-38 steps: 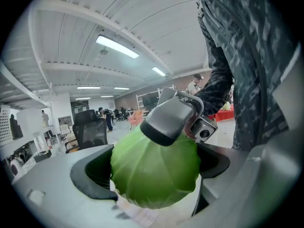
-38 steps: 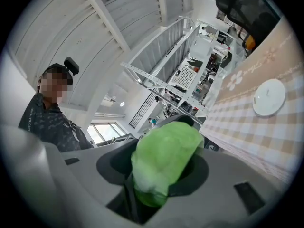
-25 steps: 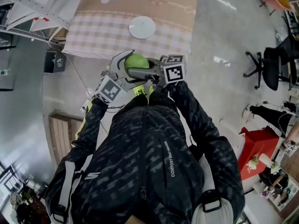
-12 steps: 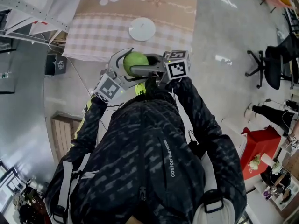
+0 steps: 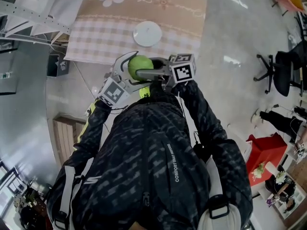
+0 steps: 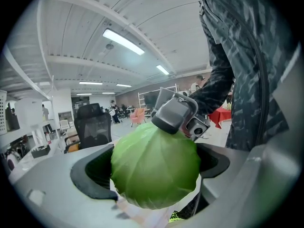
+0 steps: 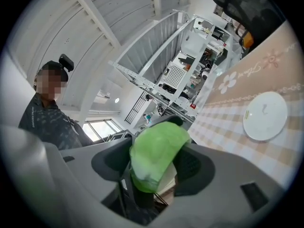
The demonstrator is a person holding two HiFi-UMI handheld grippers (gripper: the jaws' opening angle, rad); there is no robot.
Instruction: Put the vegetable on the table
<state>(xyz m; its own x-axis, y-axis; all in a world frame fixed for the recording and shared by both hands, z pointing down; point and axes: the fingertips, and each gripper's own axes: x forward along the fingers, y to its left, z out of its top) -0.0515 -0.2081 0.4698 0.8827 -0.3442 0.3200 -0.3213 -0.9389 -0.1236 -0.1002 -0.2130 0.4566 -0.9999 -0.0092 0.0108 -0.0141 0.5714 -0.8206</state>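
A round green cabbage (image 5: 139,64) is held in the air in front of the person, short of the table (image 5: 100,37) with its checked cloth. My left gripper (image 5: 130,70) is shut on the cabbage (image 6: 154,170), which fills the space between its grey jaws. My right gripper (image 5: 146,67) reaches in from the right, one jaw lying across the top of the cabbage. Its jaws have just been opening. The cabbage (image 7: 154,151) is between them, with a gap on the left side.
A white plate (image 5: 147,33) lies on the table near its front edge and also shows in the right gripper view (image 7: 265,116). Metal shelving (image 5: 33,8) stands at the left, office chairs (image 5: 280,71) at the right. The floor is grey and glossy.
Both grippers have drifted slightly with the cabbage still between them. The right gripper's marker cube sits a little further right.
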